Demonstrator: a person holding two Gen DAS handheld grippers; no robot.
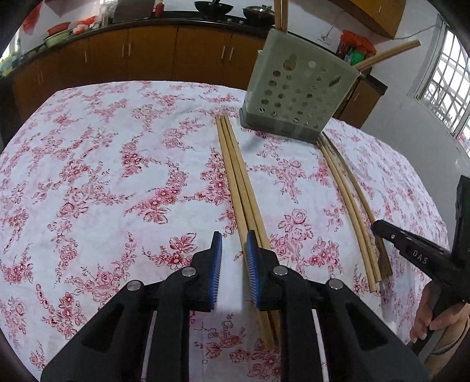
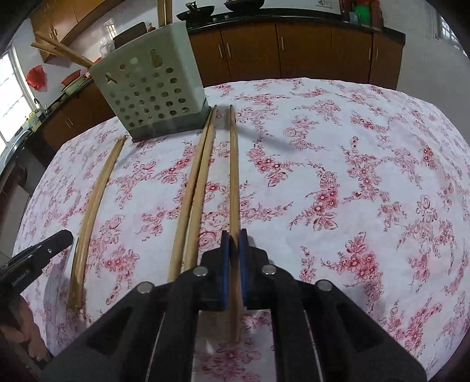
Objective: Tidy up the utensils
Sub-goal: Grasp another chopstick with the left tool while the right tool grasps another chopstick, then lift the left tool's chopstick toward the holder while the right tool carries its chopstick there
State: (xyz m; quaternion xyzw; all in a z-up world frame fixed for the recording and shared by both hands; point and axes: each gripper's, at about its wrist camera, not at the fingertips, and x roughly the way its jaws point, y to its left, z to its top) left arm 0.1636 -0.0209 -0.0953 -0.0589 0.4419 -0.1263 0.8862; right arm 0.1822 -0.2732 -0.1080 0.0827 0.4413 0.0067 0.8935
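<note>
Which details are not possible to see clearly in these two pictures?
1. Left wrist view: the left tool covers part of three chopsticks.
2. Both views: the walls of the perforated utensil holder hide how many standing chopsticks it contains; the top edge cuts them.
3. Right wrist view: the right tool covers part of its gripped chopstick.

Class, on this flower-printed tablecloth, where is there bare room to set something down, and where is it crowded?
Wide bare cloth runs from the three wooden chopsticks by the left gripper out to the table edge, and again beyond the single chopstick clamped in the right gripper. Between the bundles, only a narrow strip. Crowded around the perforated grey holder.
</note>
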